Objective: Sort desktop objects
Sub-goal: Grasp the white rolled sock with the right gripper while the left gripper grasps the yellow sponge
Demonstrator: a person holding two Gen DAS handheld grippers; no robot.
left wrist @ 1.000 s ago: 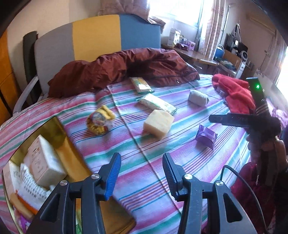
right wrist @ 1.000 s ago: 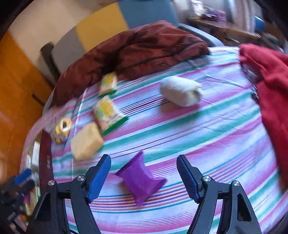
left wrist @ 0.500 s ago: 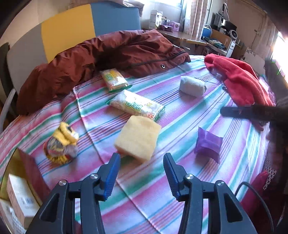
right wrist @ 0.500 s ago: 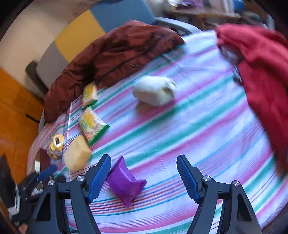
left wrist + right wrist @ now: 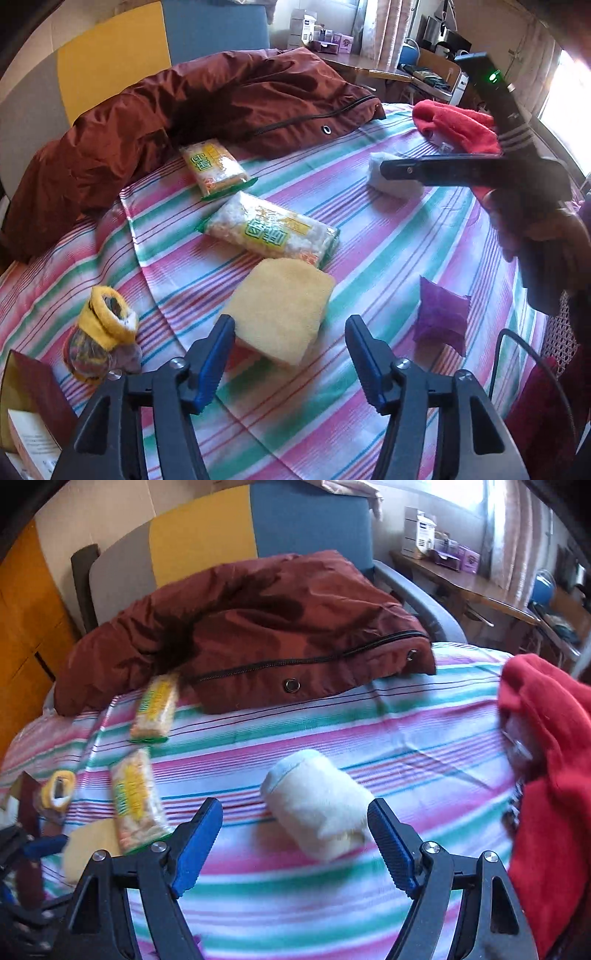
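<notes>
Though both grippers opening, empty: purple packet (image 5: 441, 317) only in left view.

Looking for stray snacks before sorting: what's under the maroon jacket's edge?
A snack packet pokes out from under the maroon jacket, its far end tucked beneath. Anything deeper is covered.

Striped cloth (image 5: 388, 236) matt, woven. Snack packets (image 5: 271, 230) glossy plastic film. Yellow sponge block (image 5: 282, 308) rough, porous. Maroon jacket (image 5: 280, 627) slight sheen, metal snaps. White roll (image 5: 319, 803) fuzzy. Red garment (image 5: 550, 775) fleecy.
</notes>
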